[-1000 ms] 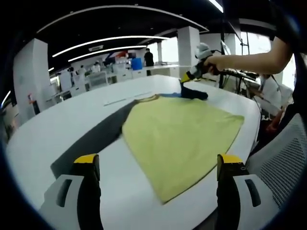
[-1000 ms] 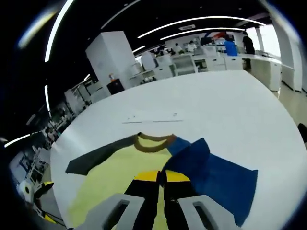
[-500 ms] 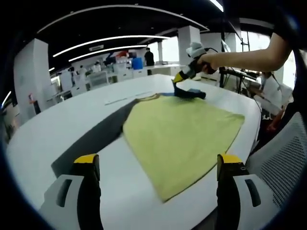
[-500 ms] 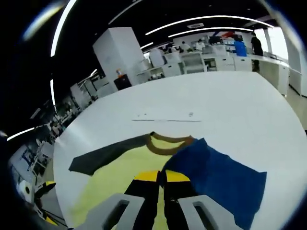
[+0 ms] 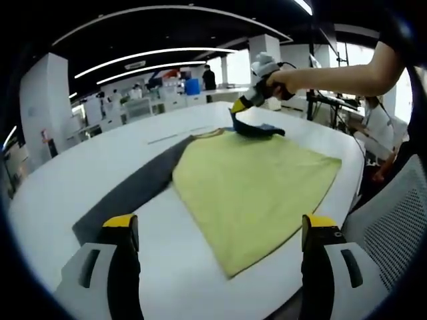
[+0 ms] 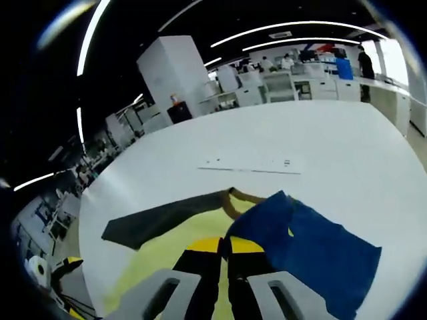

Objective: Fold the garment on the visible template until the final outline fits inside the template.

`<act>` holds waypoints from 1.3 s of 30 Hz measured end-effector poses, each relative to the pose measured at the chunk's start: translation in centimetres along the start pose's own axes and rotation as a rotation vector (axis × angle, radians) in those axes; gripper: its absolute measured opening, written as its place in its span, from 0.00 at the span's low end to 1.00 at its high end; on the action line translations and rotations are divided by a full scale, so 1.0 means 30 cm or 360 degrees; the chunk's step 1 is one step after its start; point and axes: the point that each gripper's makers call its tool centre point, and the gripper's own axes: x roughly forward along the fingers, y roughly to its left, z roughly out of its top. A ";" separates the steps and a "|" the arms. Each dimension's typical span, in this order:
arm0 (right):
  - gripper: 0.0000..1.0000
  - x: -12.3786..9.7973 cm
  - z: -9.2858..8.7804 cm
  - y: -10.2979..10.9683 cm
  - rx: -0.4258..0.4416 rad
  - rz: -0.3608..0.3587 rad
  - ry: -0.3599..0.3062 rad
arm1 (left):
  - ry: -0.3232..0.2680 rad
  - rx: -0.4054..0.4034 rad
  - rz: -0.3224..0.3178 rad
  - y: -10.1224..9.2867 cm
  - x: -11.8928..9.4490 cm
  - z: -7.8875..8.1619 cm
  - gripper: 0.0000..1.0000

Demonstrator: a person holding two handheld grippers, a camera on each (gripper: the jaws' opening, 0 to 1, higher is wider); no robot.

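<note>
A T-shirt lies flat on the white table (image 5: 60, 167): yellow body (image 5: 253, 183), grey sleeve (image 5: 130, 193), blue sleeve (image 5: 257, 128). My left gripper (image 5: 220, 227) hangs open and wide at the shirt's near hem, holding nothing. At the far side my right gripper (image 5: 239, 107) is shut on the blue sleeve and holds its edge lifted off the table. In the right gripper view the shut right gripper (image 6: 223, 245) pinches the blue sleeve (image 6: 313, 240), which drapes over part of the brown collar (image 6: 243, 197) and the yellow body (image 6: 167, 257). The grey sleeve (image 6: 160, 220) stretches left.
A thin line marking (image 6: 253, 165) runs across the table beyond the collar, also seen as a line (image 5: 163, 138). A person's arm (image 5: 333, 77) reaches in from the right. A grey mesh chair (image 5: 390, 227) stands at the table's right edge. Desks and pillars fill the background.
My right gripper has lifted the blue sleeve higher and carried it inward over the collar, so the collar is now partly covered. The left gripper has stayed put.
</note>
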 end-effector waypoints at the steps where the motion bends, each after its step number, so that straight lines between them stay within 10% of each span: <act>1: 0.00 0.006 0.002 0.009 -0.0005 0.0007 0.0004 | -0.0002 0.0000 0.0004 0.001 -0.002 0.002 0.99; 39: 0.00 0.143 0.016 0.307 -0.0204 0.0235 0.0104 | 0.0009 0.0006 0.0020 0.005 -0.001 -0.014 0.99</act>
